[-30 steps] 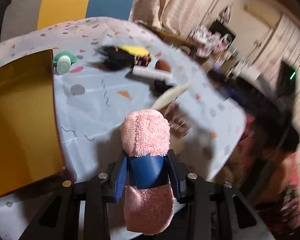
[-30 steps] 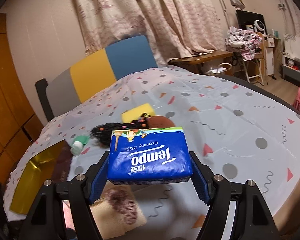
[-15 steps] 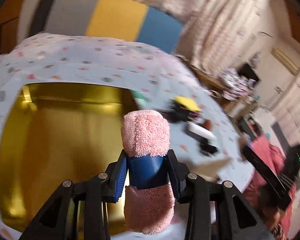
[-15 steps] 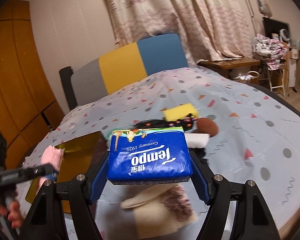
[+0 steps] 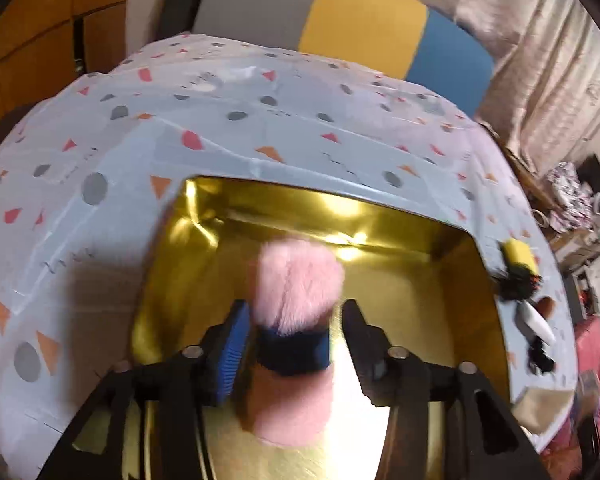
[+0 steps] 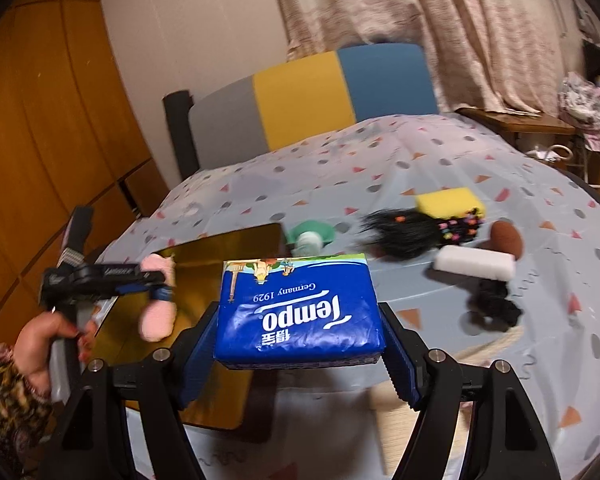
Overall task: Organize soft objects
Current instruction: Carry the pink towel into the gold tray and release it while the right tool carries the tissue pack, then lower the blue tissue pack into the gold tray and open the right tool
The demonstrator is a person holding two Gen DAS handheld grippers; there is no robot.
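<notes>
Over the shiny gold tray [image 5: 428, 320] near the table's left edge, the left gripper [image 5: 296, 344] has its jaws opening, pads apart from the fluffy pink rolled towel [image 5: 298, 284] with its blue band between them. The right gripper [image 6: 300, 354] clamps a glossy blue Tempo tissue pack [image 6: 300, 308] above the dotted tablecloth [image 6: 540, 340].

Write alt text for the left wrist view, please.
The left claw is opening over a gold tray, with a rolled pink towel between its jaws. The tray sits on a spotted tablecloth, beside a striped chair.
</notes>
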